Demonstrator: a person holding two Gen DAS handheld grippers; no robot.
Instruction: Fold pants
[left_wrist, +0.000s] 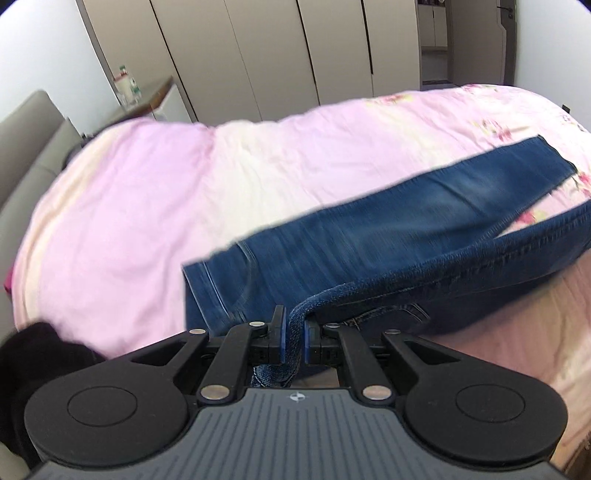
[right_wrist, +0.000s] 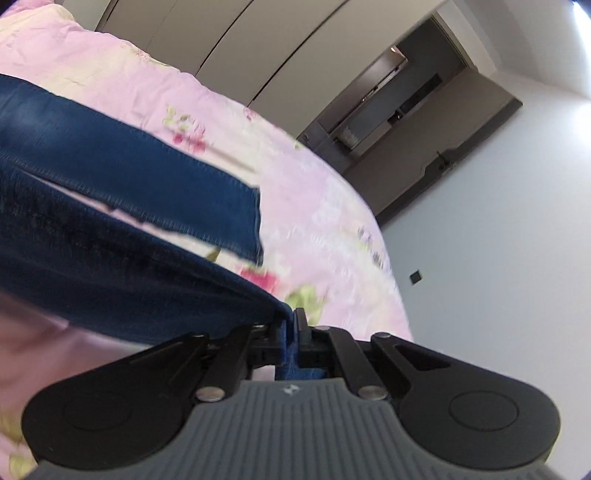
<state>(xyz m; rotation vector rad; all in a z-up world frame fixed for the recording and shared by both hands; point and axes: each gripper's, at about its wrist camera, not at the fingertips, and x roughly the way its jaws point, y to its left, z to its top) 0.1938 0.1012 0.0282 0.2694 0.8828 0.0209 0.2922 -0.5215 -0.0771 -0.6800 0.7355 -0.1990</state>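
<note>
Blue denim pants lie on a pink floral bed cover. One leg lies flat on the bed, its hem at the right. My left gripper is shut on a fold of denim near the waist and holds it above the bed. The other leg is lifted and stretches to the right. In the right wrist view, my right gripper is shut on the hem end of that lifted leg of the pants, above the bed cover. The flat leg's hem lies just beyond it.
Tall beige wardrobe doors stand behind the bed. A grey headboard and a nightstand with a bottle are at the left. A dark garment lies at the bed's near left. A doorway is beyond the bed's foot.
</note>
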